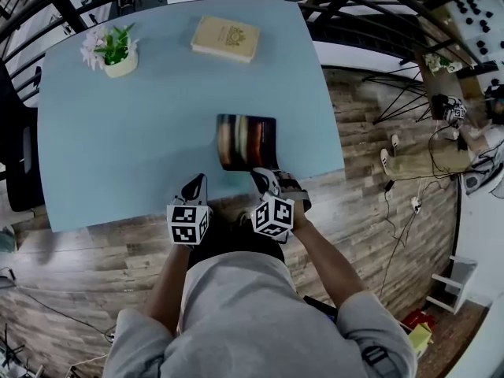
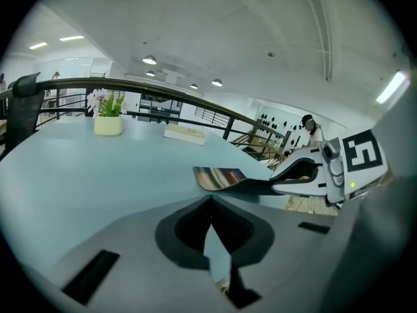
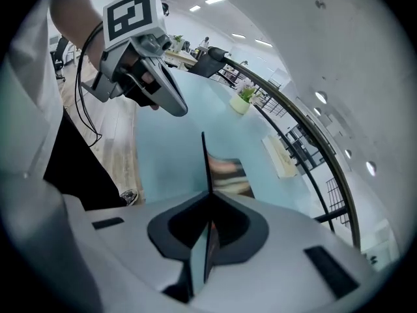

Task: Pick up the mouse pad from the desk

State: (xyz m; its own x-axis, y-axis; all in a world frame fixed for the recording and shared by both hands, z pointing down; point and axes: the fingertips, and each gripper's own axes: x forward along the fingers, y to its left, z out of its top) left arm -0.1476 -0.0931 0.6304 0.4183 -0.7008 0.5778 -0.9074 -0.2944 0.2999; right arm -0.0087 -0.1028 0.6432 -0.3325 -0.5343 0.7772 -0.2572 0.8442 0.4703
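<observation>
The mouse pad [image 1: 246, 141], dark with coloured stripes, sits over the near part of the light blue desk [image 1: 118, 140]. My right gripper [image 1: 263, 176] is shut on the pad's near edge. In the left gripper view the pad [image 2: 218, 177] hangs raised off the desk from the right gripper [image 2: 296, 172]. In the right gripper view the pad [image 3: 232, 177] runs edge-on out of my shut right gripper [image 3: 208, 204]. My left gripper [image 1: 197, 182] hovers at the desk's near edge, left of the pad. It [image 2: 210, 218] is shut with nothing between its jaws.
A small potted plant [image 1: 116, 52] stands at the desk's far left and a tan book [image 1: 226, 38] lies at the far middle. A black chair [image 1: 16, 160] is at the left side. A dark railing [image 1: 354, 6] curves behind; cables [image 1: 409, 203] lie on the wooden floor to the right.
</observation>
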